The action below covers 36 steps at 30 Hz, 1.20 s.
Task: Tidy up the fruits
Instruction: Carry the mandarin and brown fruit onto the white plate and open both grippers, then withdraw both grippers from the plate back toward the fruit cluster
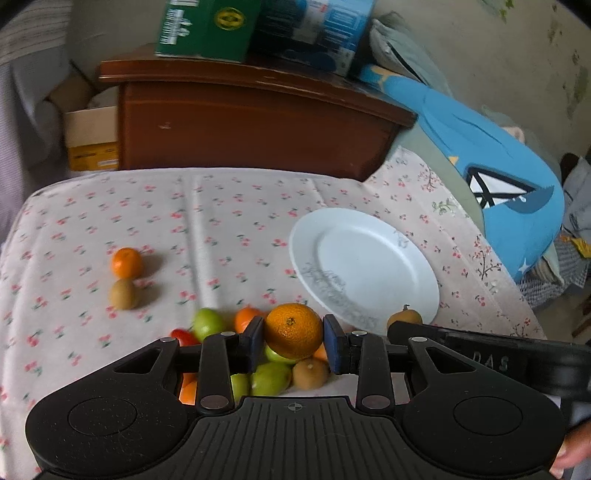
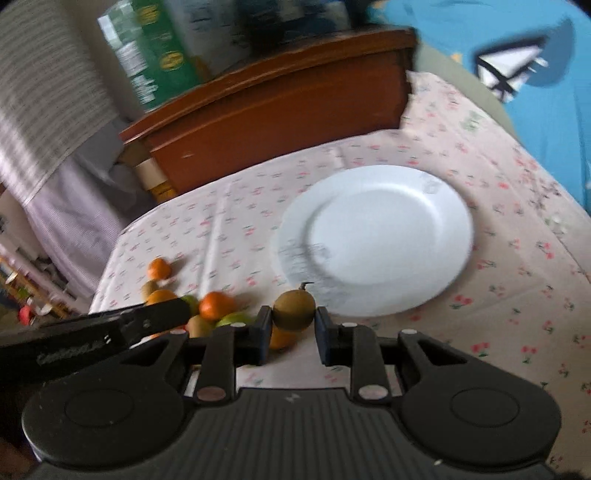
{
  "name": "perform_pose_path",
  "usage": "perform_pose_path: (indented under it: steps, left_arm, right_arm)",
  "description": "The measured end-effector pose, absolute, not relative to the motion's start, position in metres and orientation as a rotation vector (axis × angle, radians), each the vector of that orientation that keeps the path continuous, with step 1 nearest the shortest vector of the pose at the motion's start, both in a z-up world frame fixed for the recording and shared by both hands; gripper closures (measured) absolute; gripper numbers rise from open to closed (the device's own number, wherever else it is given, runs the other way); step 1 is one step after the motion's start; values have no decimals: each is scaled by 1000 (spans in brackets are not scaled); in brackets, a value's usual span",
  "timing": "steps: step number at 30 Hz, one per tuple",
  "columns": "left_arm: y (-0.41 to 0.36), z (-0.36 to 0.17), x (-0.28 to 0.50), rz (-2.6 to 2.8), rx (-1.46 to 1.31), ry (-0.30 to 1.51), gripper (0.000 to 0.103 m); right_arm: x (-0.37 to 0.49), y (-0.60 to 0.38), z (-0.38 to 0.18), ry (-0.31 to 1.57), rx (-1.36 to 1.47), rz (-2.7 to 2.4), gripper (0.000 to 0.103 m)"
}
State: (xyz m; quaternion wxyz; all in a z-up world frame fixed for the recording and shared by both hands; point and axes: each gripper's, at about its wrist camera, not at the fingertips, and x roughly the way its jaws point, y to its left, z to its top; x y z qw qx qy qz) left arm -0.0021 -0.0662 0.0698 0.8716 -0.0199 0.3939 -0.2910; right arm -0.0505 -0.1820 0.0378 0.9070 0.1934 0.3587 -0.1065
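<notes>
My left gripper (image 1: 293, 341) is shut on a large orange (image 1: 293, 330) and holds it above a pile of green, orange and brown fruits (image 1: 273, 376) on the flowered tablecloth. My right gripper (image 2: 293, 328) is shut on a brown pear with a stem (image 2: 294, 309), just in front of the white plate (image 2: 373, 240). The plate (image 1: 365, 266) holds no fruit. In the left wrist view the pear (image 1: 404, 316) shows at the plate's near rim. A small orange (image 1: 126, 263) and a kiwi (image 1: 123, 294) lie apart at the left.
A dark wooden cabinet (image 1: 255, 122) stands behind the table with green and blue boxes (image 1: 207, 27) on top. A blue cushion (image 1: 491, 173) lies at the right. A cardboard box (image 1: 90, 136) sits at the left of the cabinet.
</notes>
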Motion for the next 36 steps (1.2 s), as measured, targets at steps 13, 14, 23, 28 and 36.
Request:
perform_pose_path:
  steps: [13,14,23,28,36]
  left_arm:
    - [-112,46,35,-679,-26,850,72]
    - [-115,45,38,-682,-27,850,72]
    - [-138,37,53,-721,-24,853,72]
    - [-144,35,57,-718,-13,838,63]
    - [-143,35,61,-630,30,809,48]
  right_arm:
    - [-24,-217,22,763,443,-307,78]
    - [-23,-219,21,764,447,-310,78]
    - [-13,-238,12,764,496,-349,77]
    - [-12,-249,11,757,544,-362,75]
    - [-20,-263,21,699,485,-519,66]
